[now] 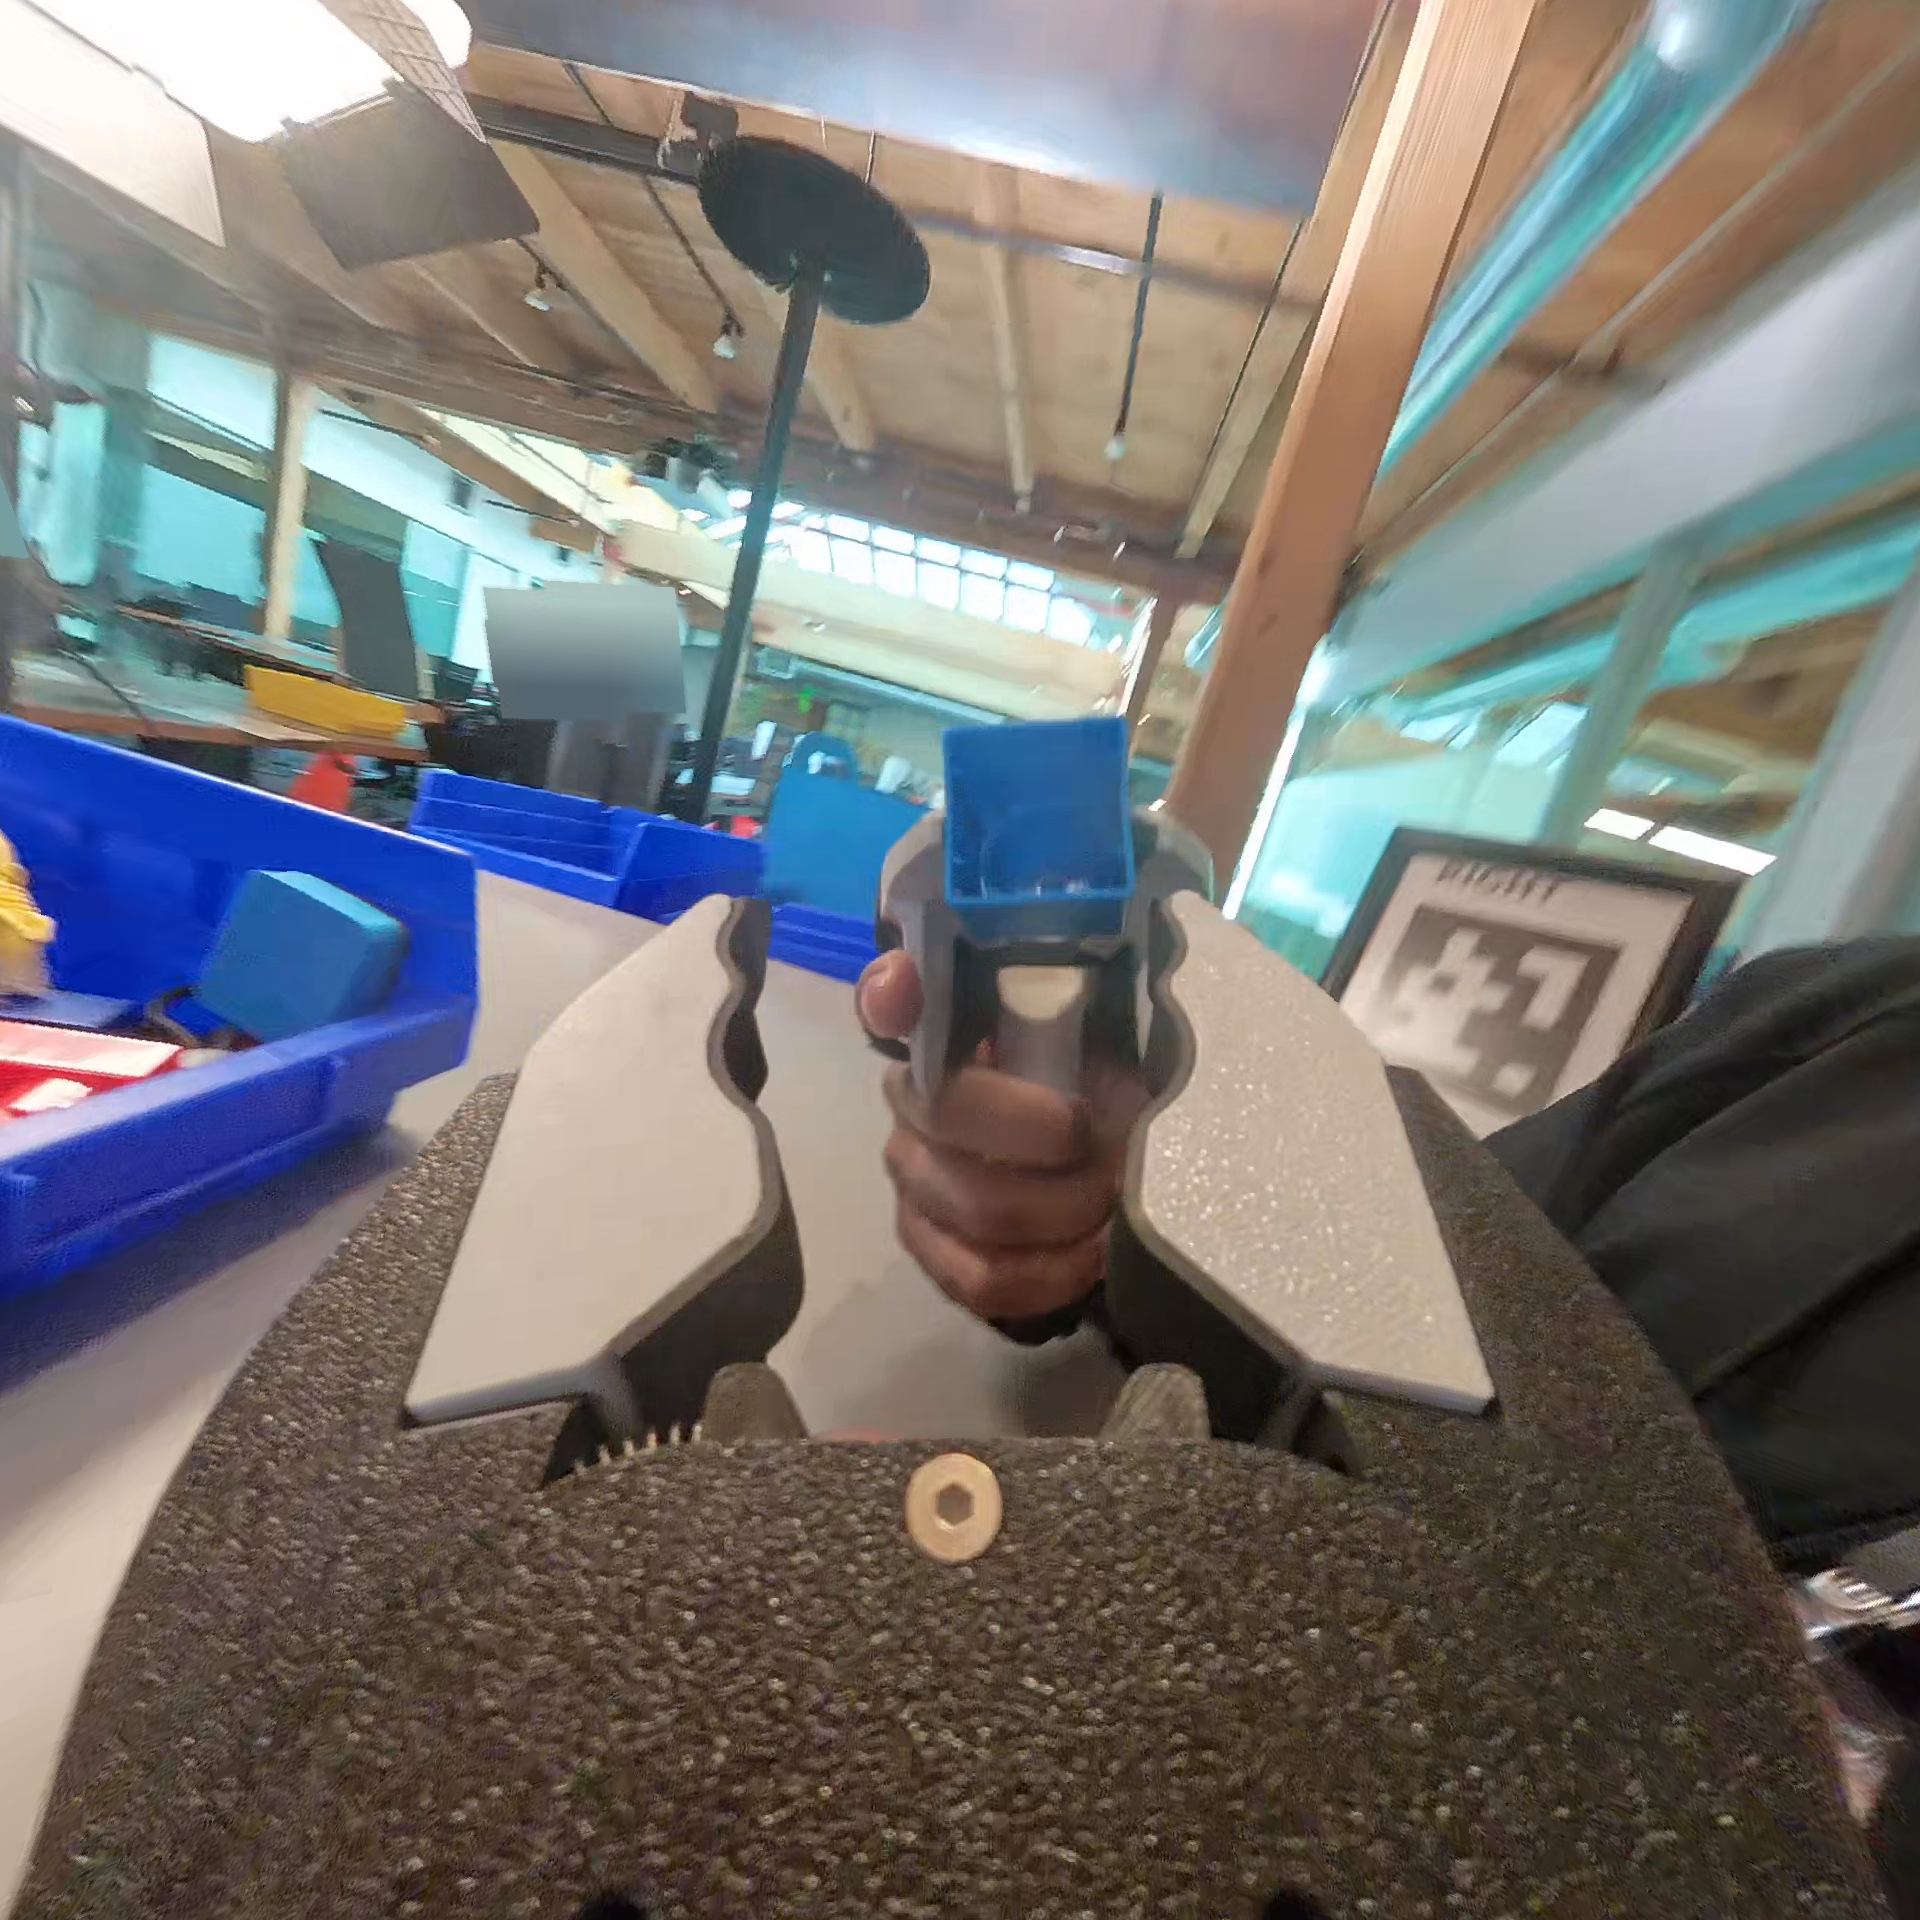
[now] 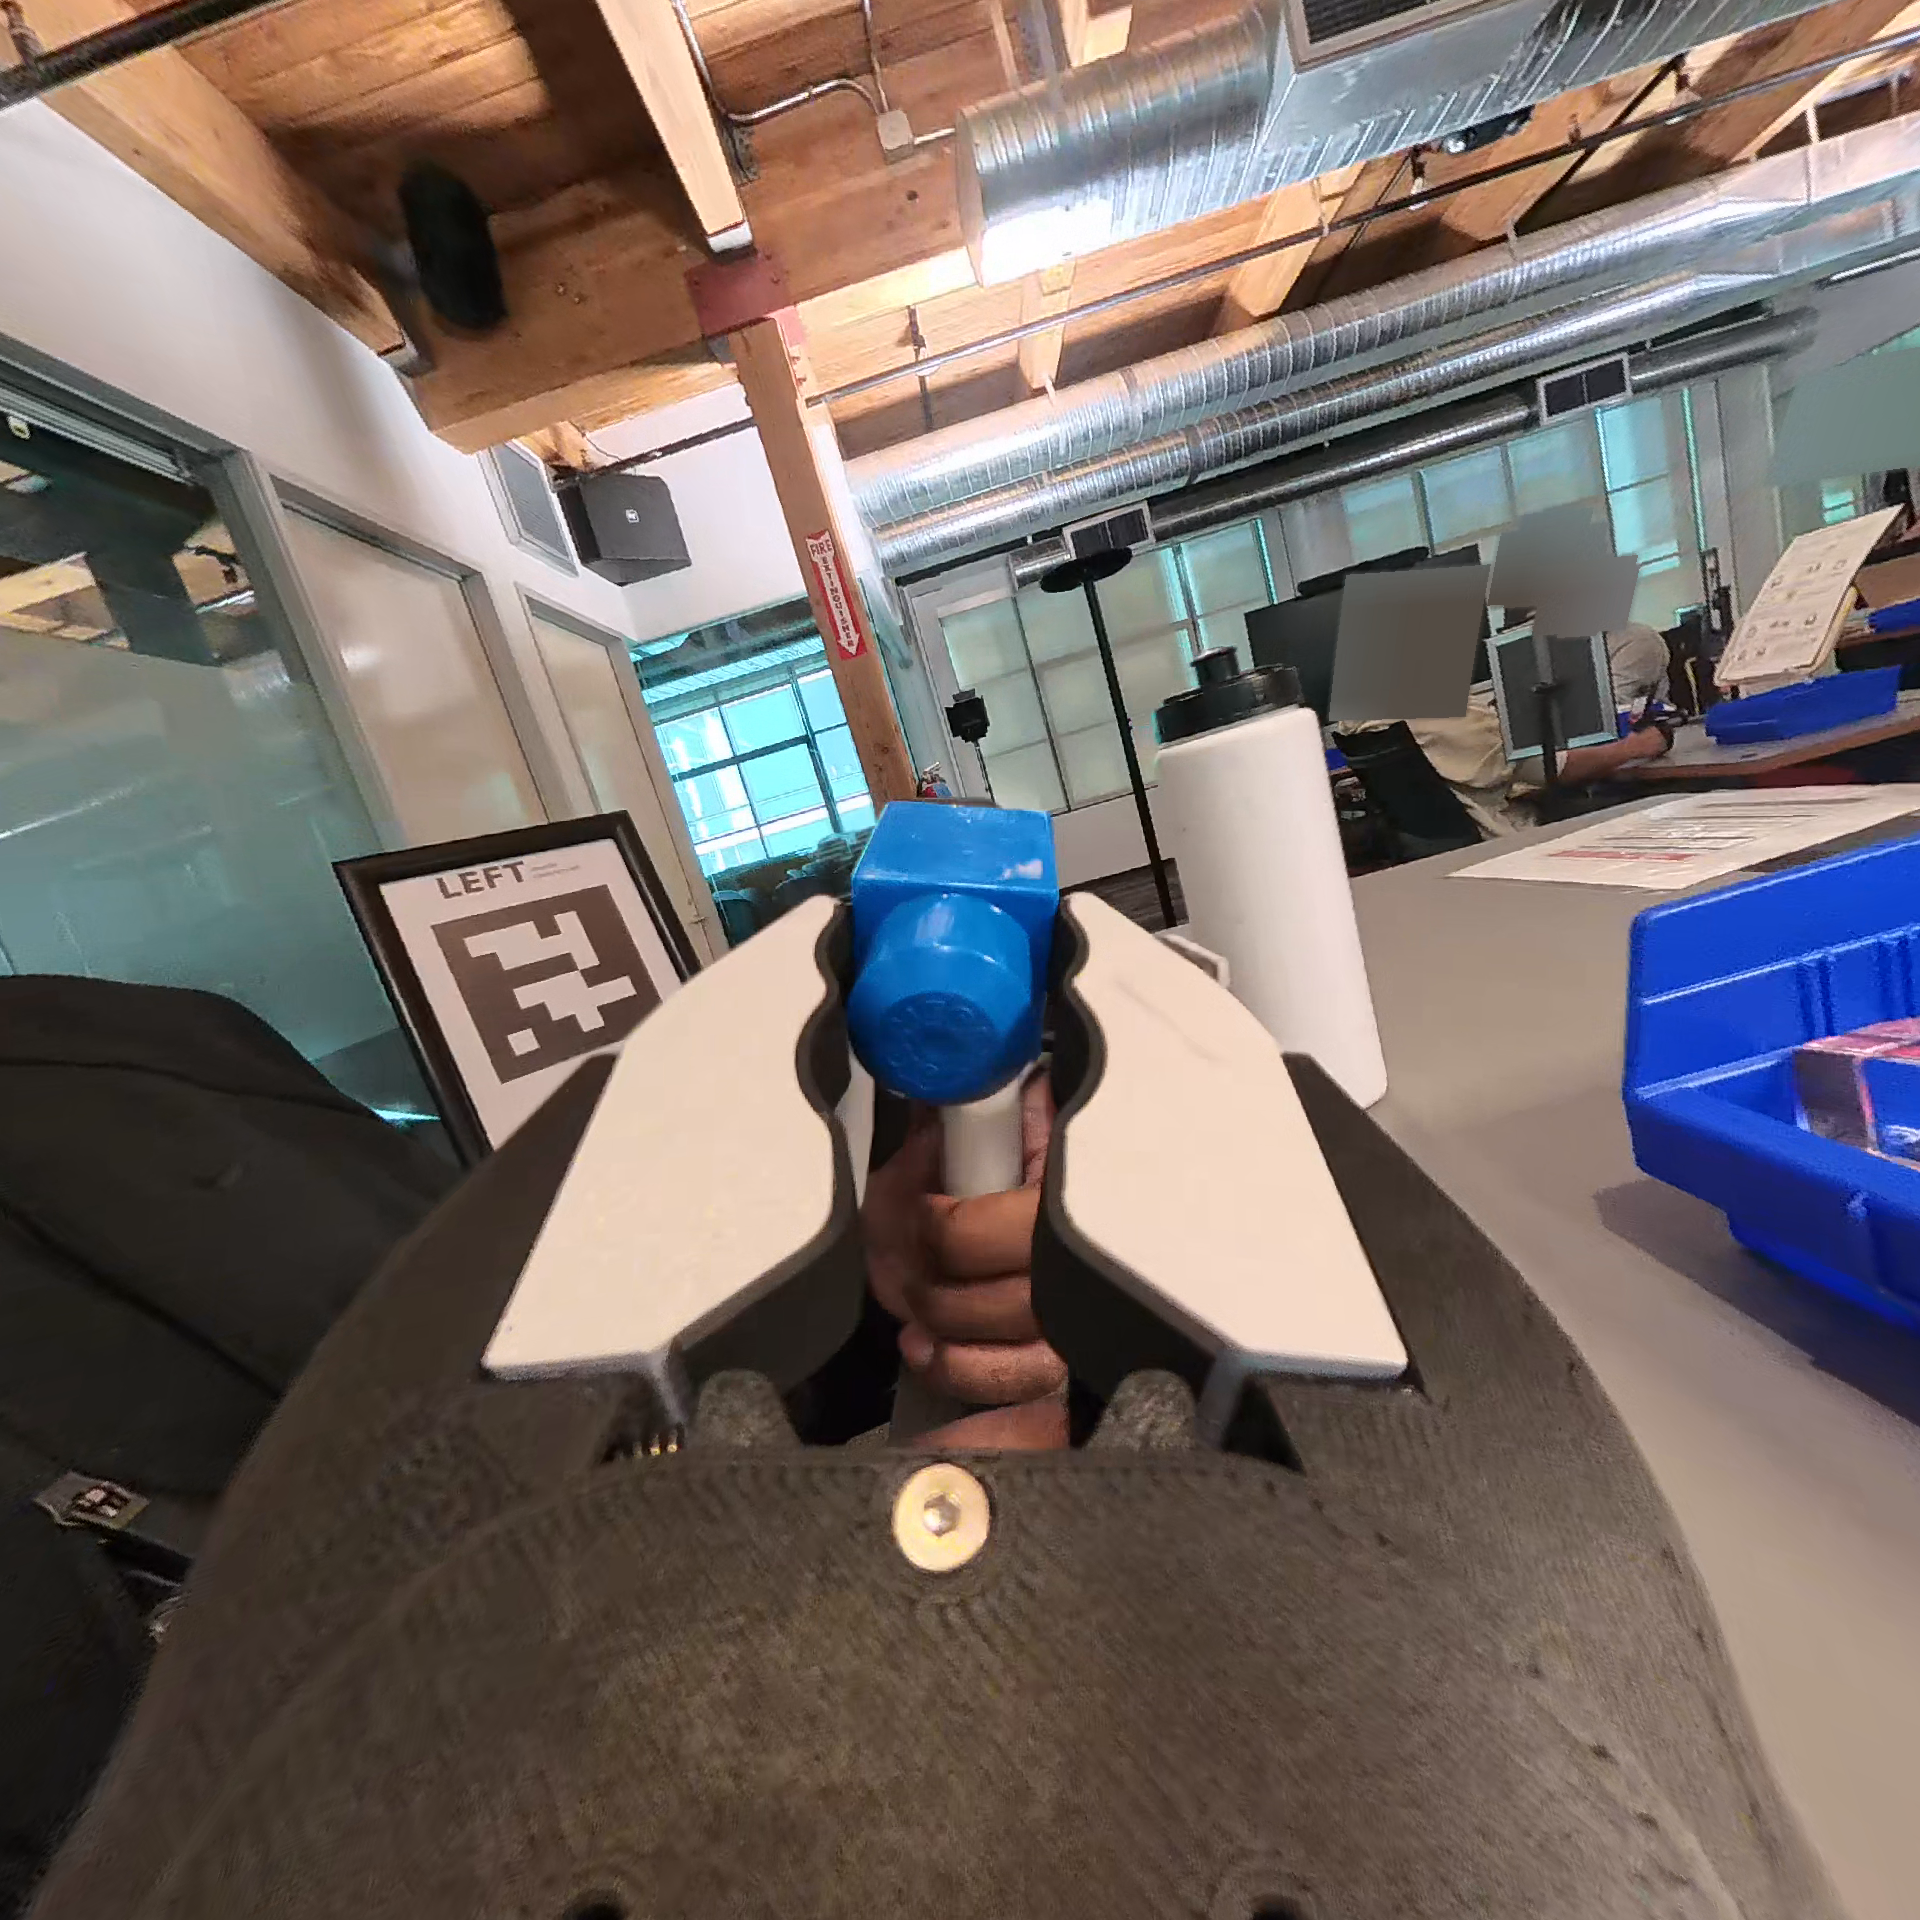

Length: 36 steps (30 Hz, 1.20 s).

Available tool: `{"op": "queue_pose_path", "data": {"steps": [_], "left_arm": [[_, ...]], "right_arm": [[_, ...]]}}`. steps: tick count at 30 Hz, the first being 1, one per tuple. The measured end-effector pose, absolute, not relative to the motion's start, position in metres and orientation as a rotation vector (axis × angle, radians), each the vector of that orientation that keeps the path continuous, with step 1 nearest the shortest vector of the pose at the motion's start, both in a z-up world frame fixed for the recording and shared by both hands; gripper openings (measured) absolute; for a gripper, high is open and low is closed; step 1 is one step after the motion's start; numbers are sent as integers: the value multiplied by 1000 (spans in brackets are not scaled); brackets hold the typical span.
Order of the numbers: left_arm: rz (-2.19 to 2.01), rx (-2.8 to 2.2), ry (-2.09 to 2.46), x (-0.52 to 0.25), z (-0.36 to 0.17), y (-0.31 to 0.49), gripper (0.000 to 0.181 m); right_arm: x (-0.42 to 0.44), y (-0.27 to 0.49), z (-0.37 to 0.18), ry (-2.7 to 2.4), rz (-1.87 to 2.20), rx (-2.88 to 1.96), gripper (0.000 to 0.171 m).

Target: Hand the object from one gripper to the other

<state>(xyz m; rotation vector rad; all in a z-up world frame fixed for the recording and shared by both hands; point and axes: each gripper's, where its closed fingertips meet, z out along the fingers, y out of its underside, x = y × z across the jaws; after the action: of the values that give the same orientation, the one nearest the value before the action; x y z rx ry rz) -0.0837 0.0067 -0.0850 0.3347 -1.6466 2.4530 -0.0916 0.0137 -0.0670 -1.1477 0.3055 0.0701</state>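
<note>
Currently left gripper (image 1: pixel 951 997) is spread wide and empty, facing the blue object (image 2: pixel 951 961). Object sits clamped between the right gripper (image 2: pixel 945 971) fingers, held above the grey table (image 2: pixel 1507 1039), left of the blue bin (image 2: pixel 1766 997). Handover not done: left must close on it, then right lets go.

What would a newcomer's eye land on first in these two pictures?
The blue plastic piece at the centre, clamped in the right gripper. The left gripper faces it with jaws open, not touching. A blue bin sits on the grey table at left.
</note>
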Motion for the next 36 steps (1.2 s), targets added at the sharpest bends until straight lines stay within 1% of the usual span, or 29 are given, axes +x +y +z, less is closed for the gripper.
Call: {"op": "queue_pose_path", "data": {"steps": [2, 7, 11, 13, 16, 27, 30, 31, 32, 34, 35, 36], "left_arm": [[2436, 349, -1573, -84, -82, 9, 72], [2414, 314, -1638, -89, -87, 4, 68], [2404, 325, -1669, -88, -91, 3, 53], [2420, 318, -1672, -87, -91, 4, 39], [2435, 321, -1693, -85, -92, 5, 38], [2494, 323, -1697, -81, -89, 10, 34], [2526, 331, -1663, -80, -85, 14, 34], [2534, 339, -1643, -79, -84, 16, 34], [2535, 349, -1629, -78, -83, 17, 33], [2516, 368, -1633, -76, -85, 16, 33], [2497, 374, -1642, -76, -87, 14, 33], [2482, 387, -1644, -75, -89, 14, 33]], "right_arm": [[-92, 16, -69, 303, 56, -1162, 36], [-92, 20, -71, 295, -2, -1189, 36], [-89, 23, -75, 302, -69, -1214, 36], [-83, 22, -77, 325, -143, -1224, 36], [-80, 21, -78, 329, -215, -1235, 36], [-73, 17, -79, 369, -223, -1234, 37], [-69, 13, -79, 390, -240, -1229, 41], [-69, 12, -78, 396, -231, -1221, 40], [-69, 11, -78, 396, -211, -1215, 35], [-75, 14, -78, 371, -156, -1216, 16], [-76, 14, -78, 366, -146, -1215, 11], [-75, 14, -78, 373, -154, -1216, 11]]}}
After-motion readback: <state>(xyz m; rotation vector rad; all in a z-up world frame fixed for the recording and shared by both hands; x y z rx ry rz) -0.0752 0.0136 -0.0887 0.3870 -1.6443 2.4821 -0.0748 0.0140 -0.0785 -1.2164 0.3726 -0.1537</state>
